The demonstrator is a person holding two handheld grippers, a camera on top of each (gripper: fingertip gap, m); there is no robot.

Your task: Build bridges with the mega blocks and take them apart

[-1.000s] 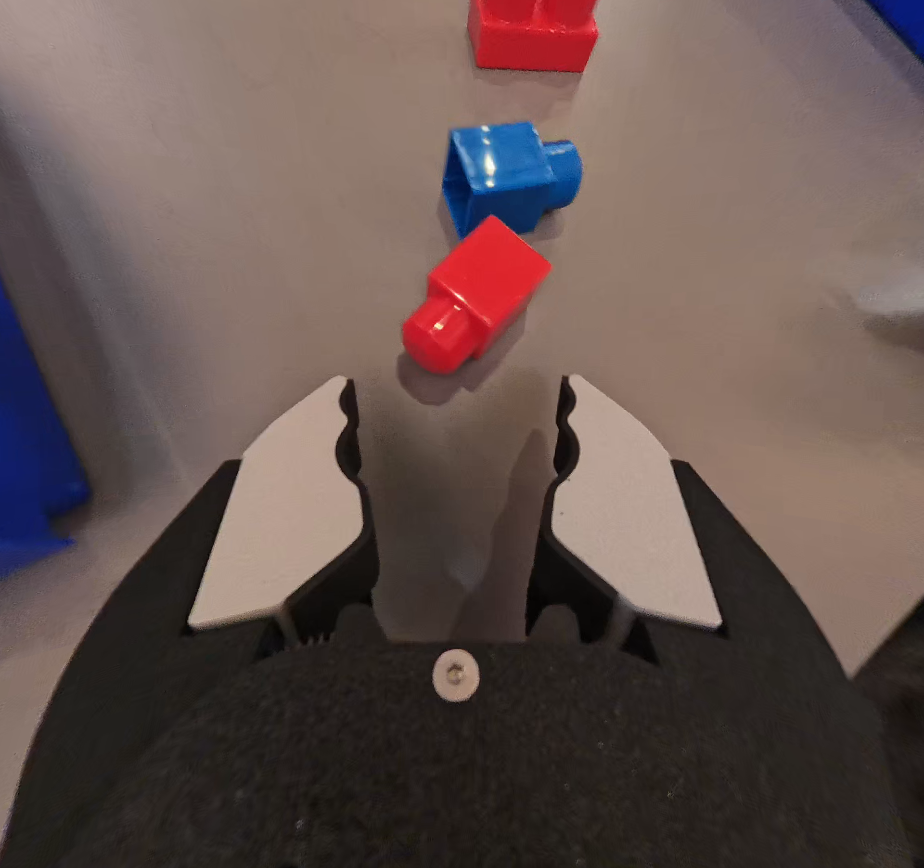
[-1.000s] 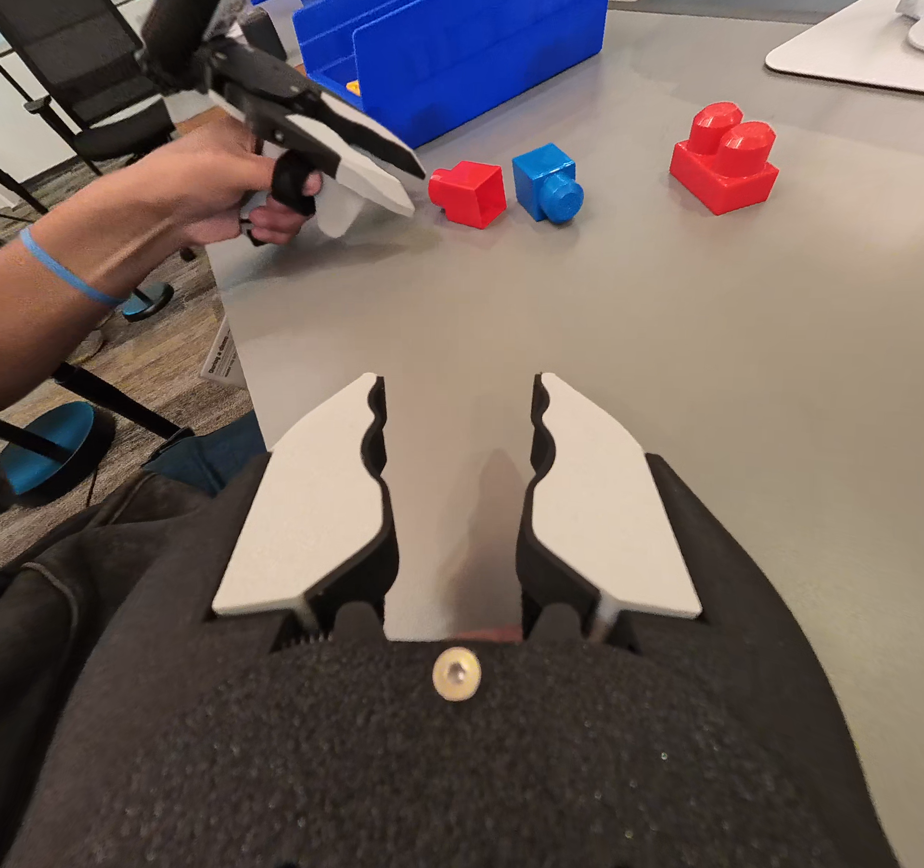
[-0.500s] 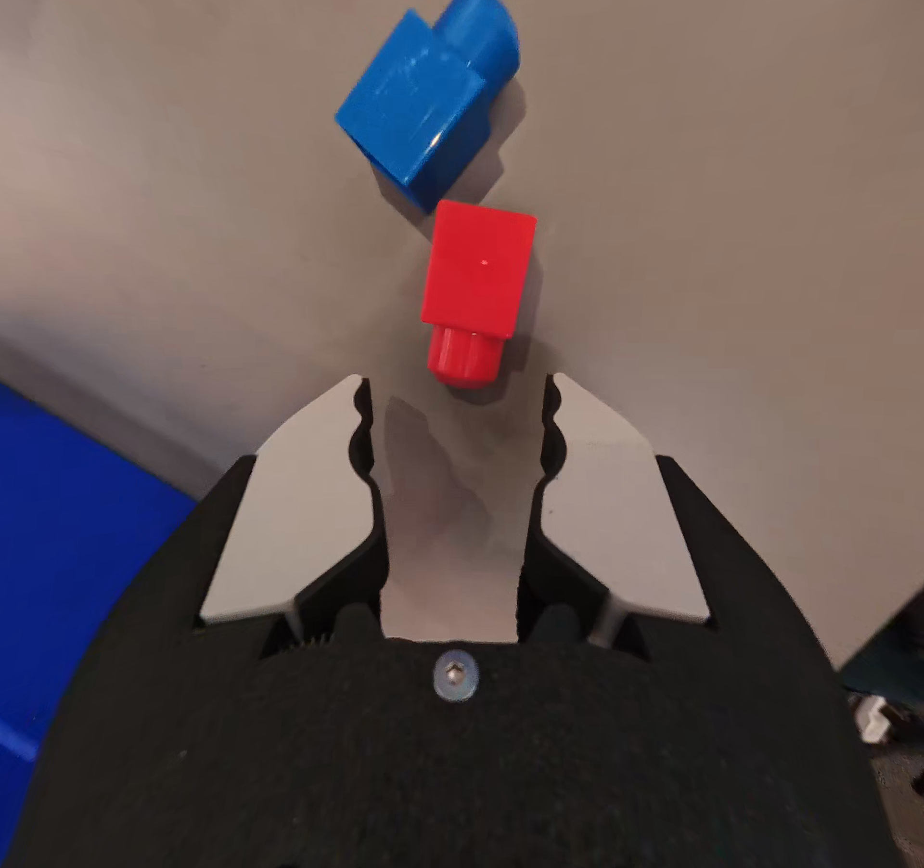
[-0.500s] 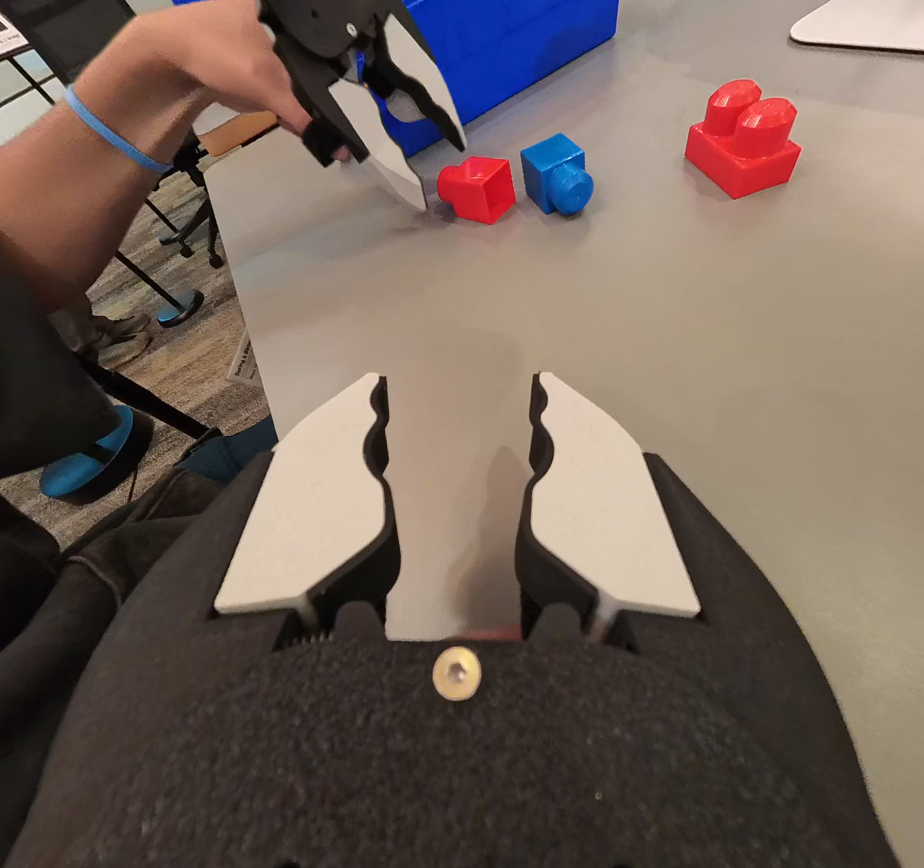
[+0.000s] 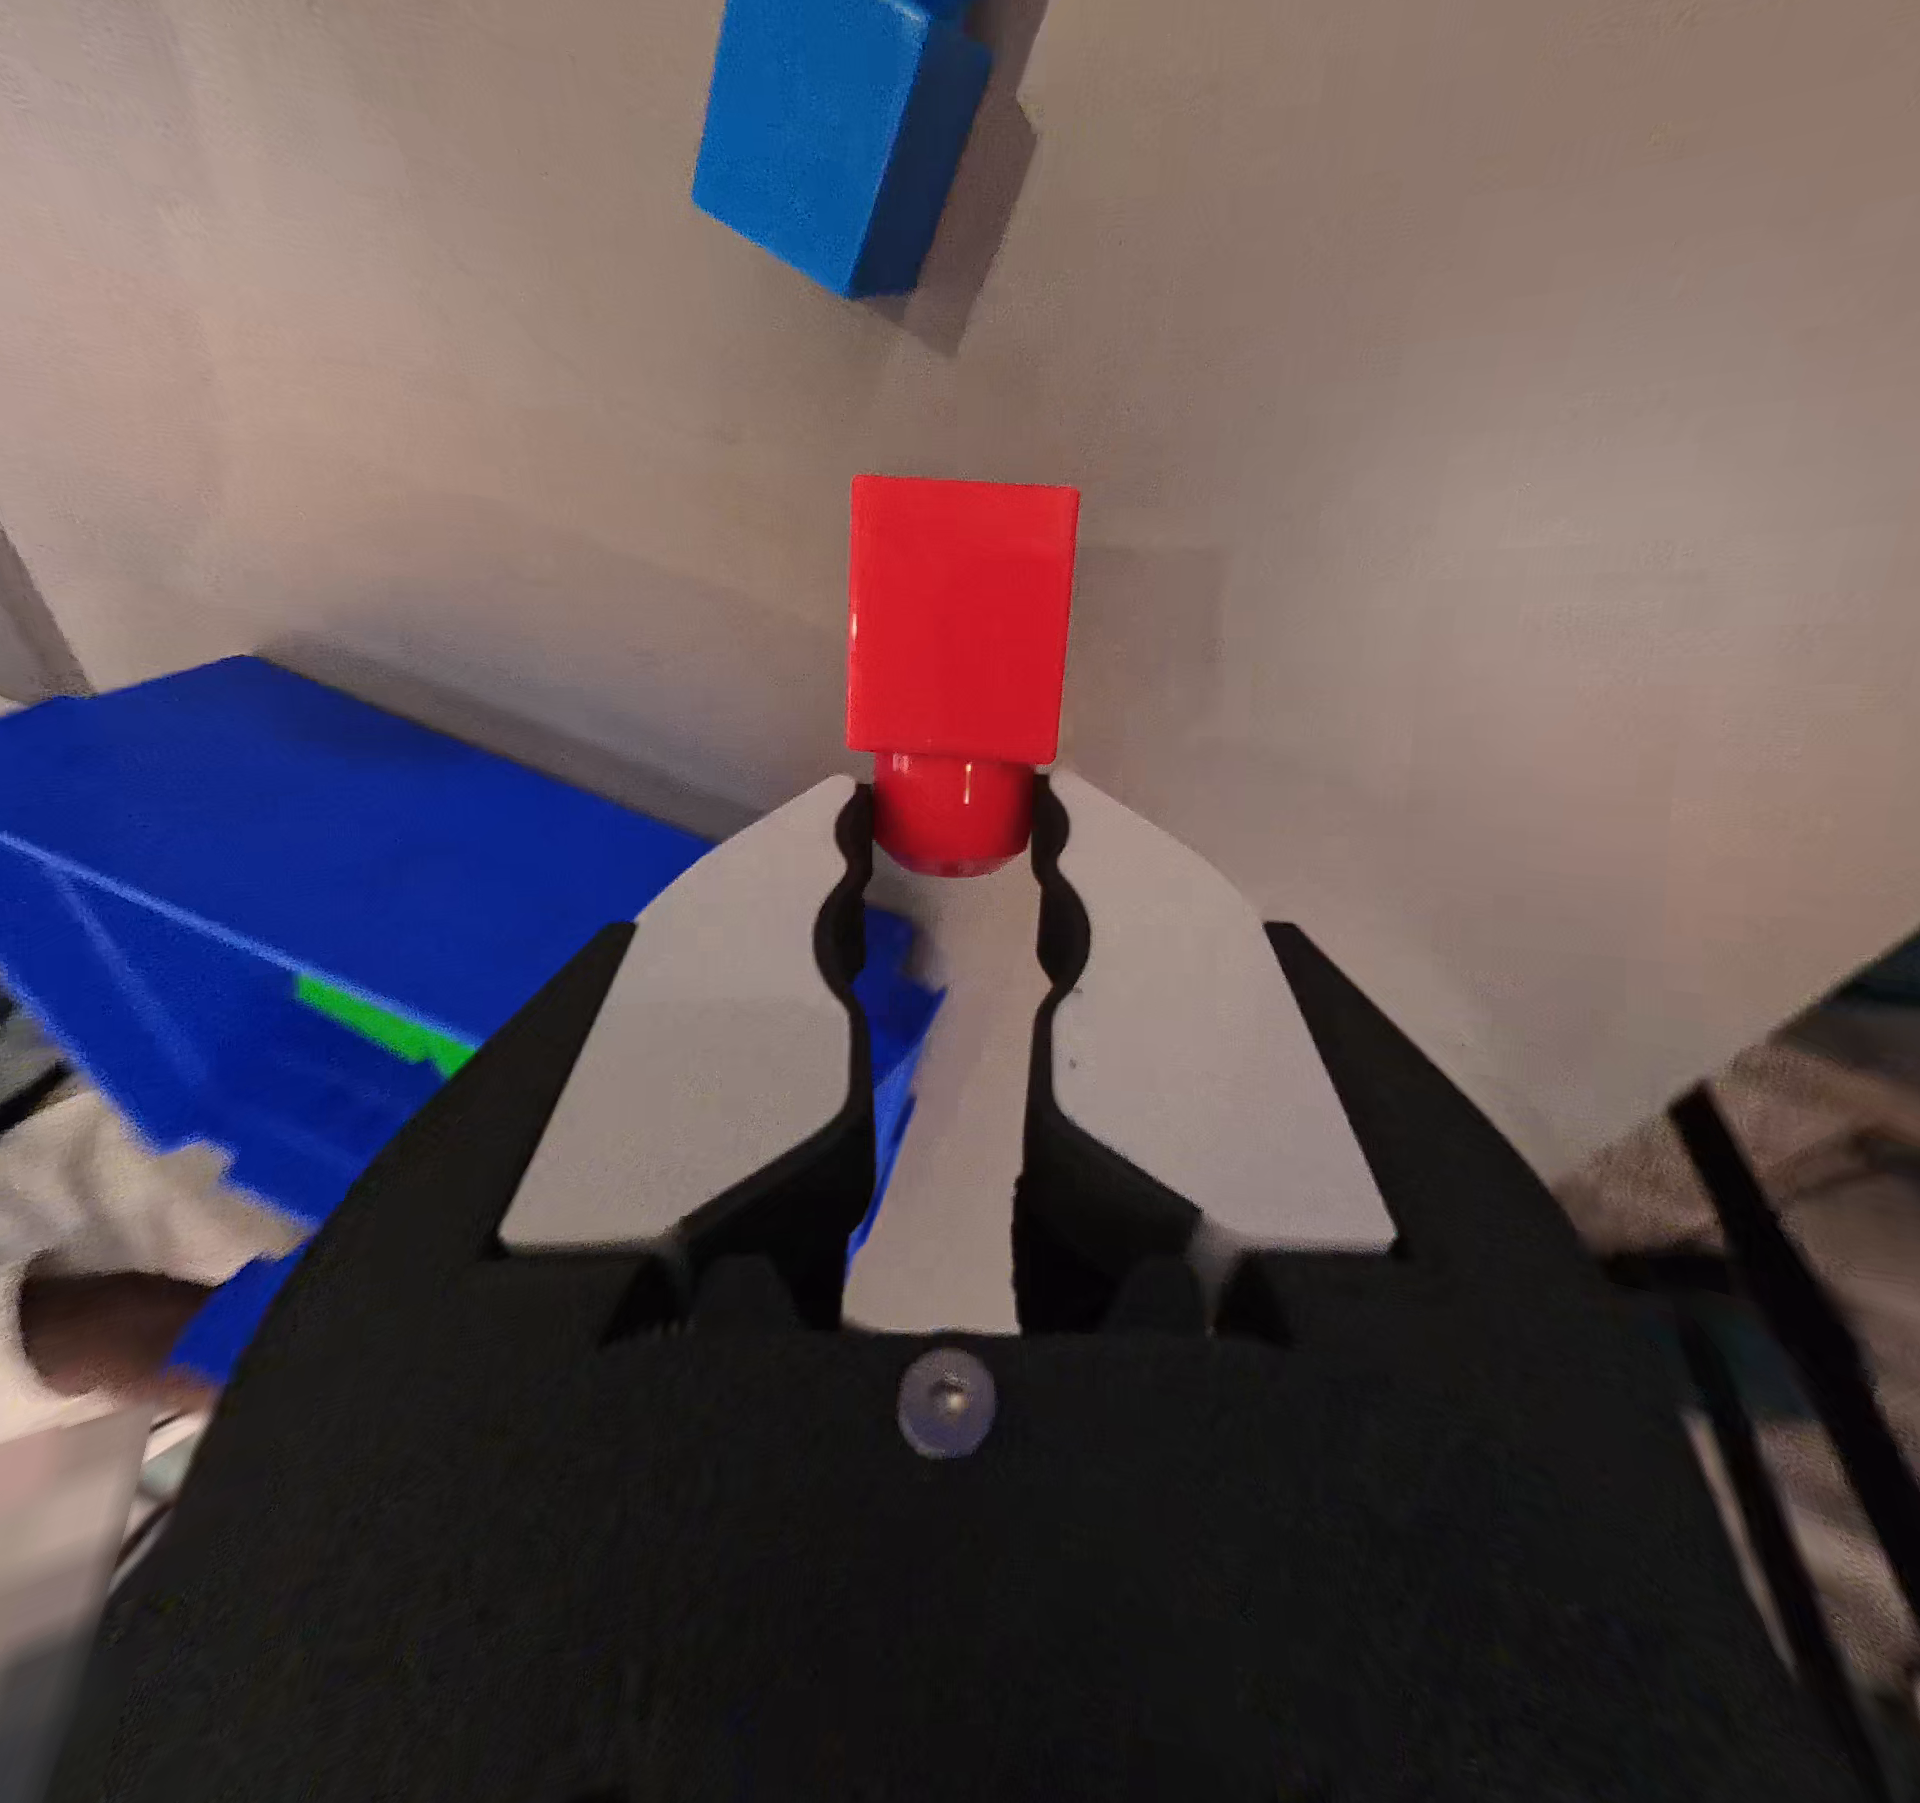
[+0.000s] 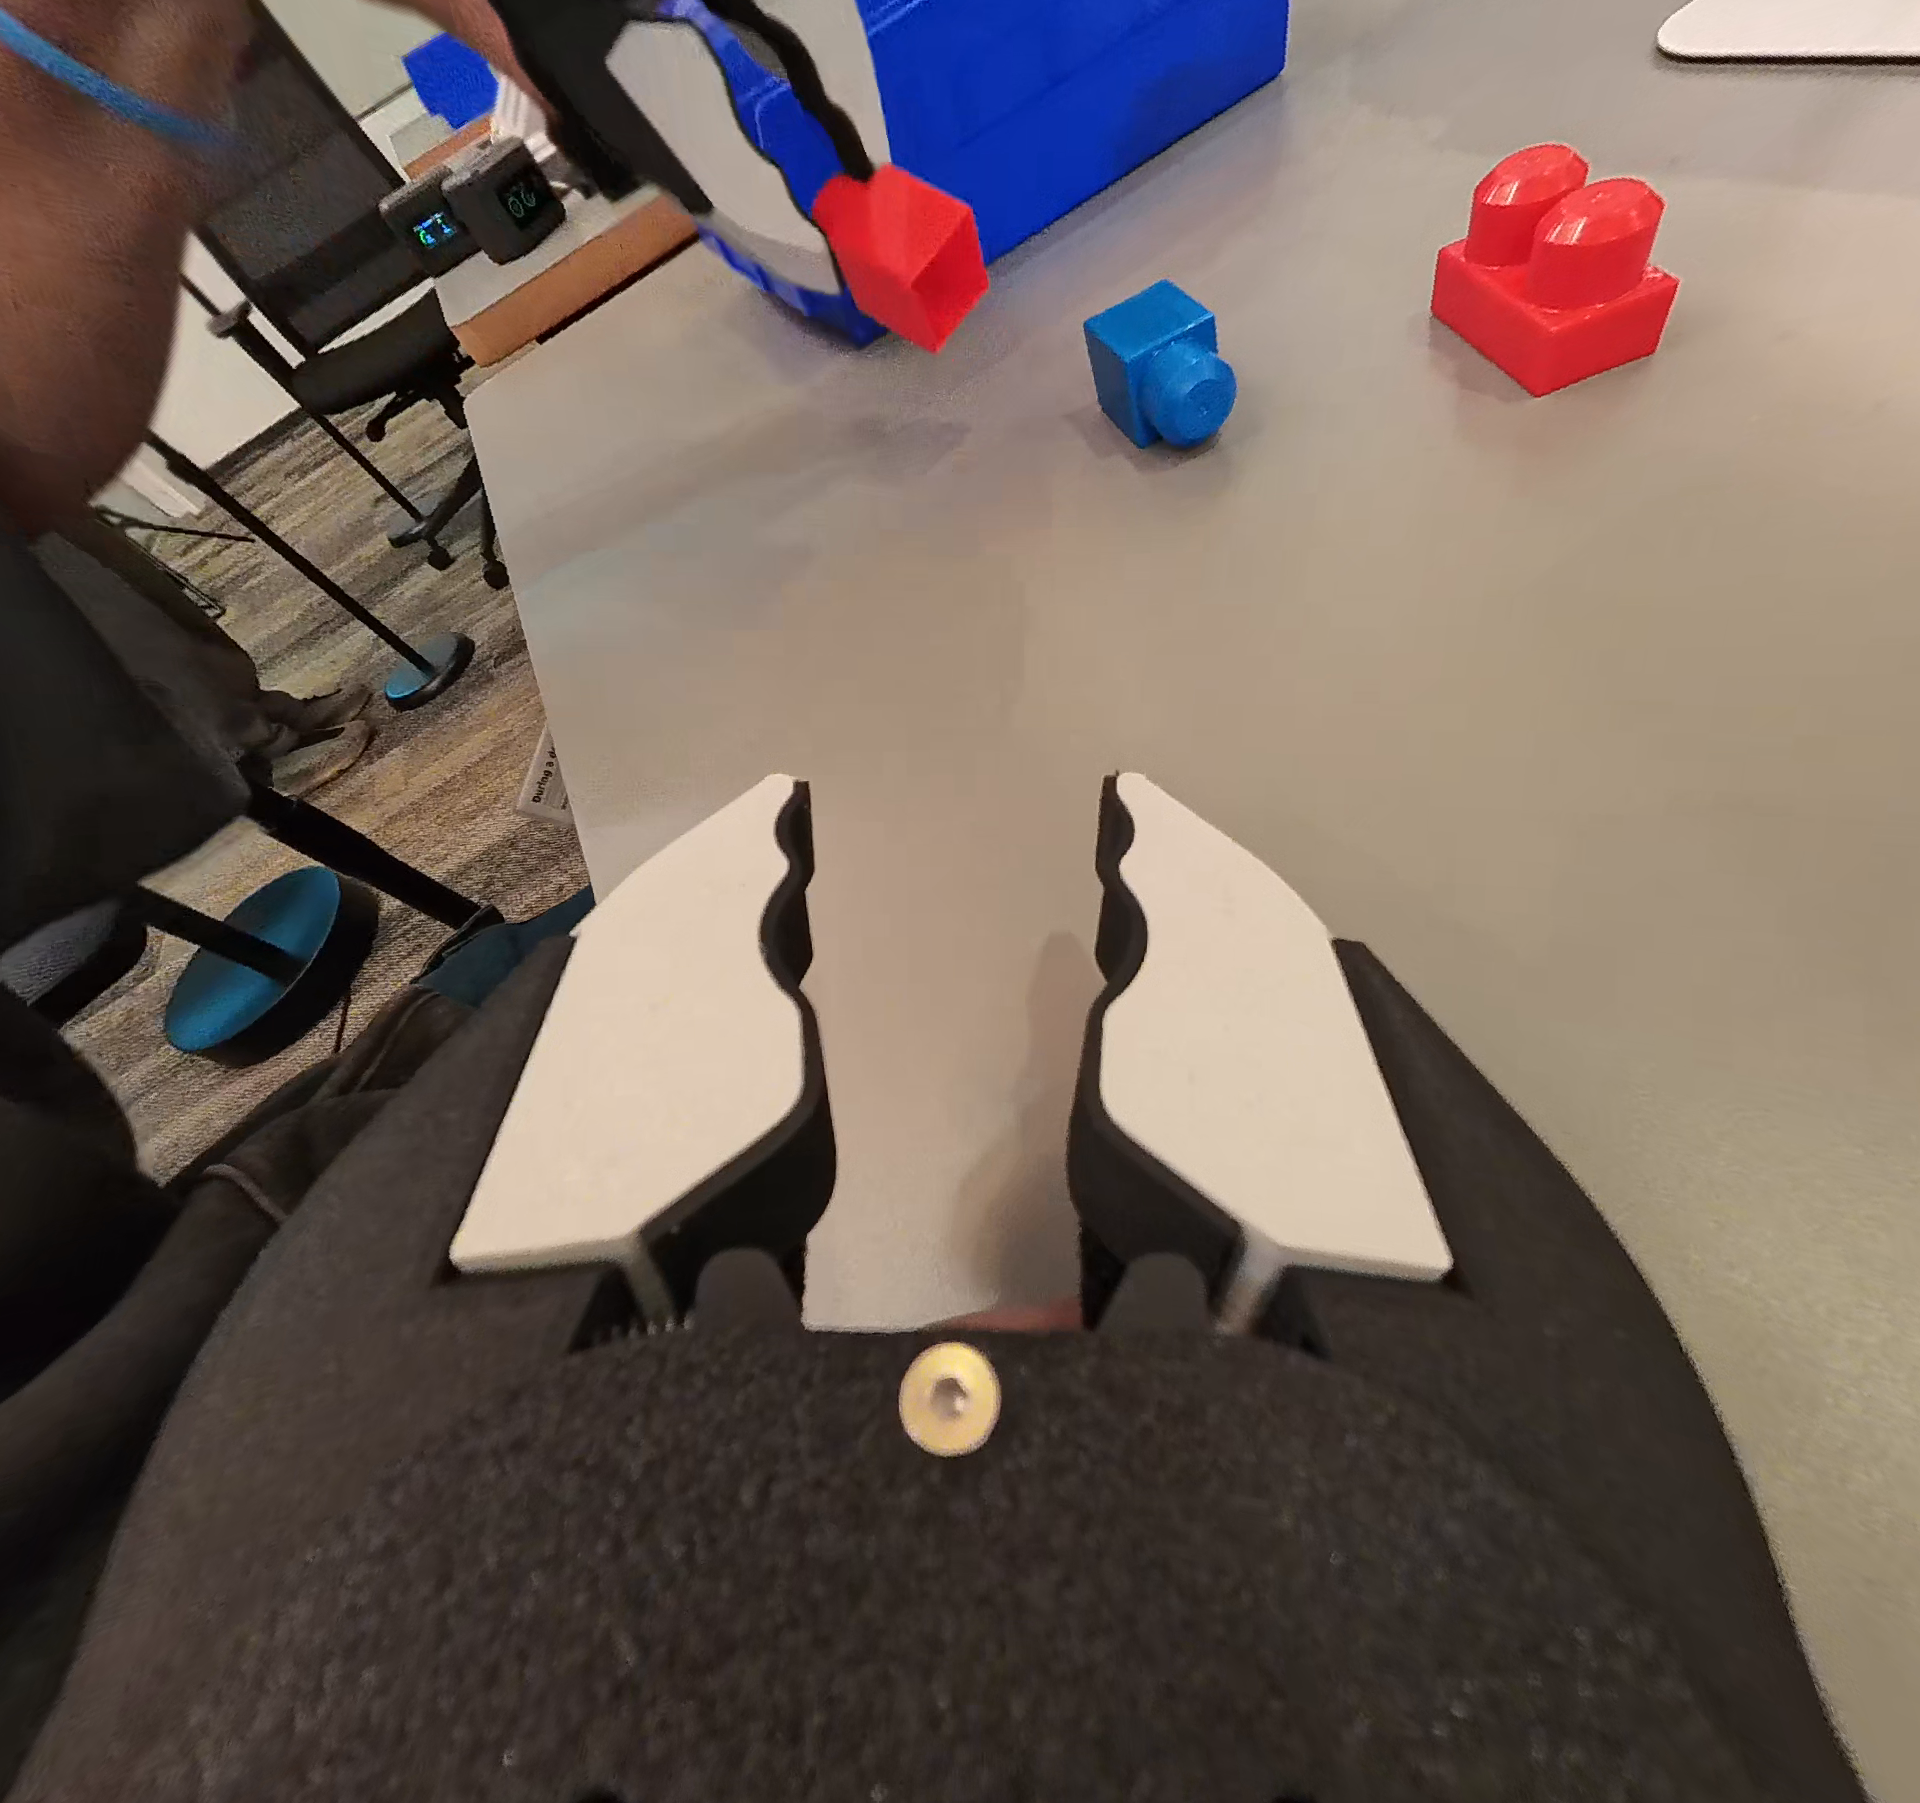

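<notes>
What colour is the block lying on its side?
Blue; clearest in the right wrist view.

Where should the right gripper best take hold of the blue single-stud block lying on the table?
Probably across the square body of the blue block, coming from above with fingers on its two flat side walls. It lies on its side, stud towards the right gripper; the round stud offers less flat surface.
</notes>
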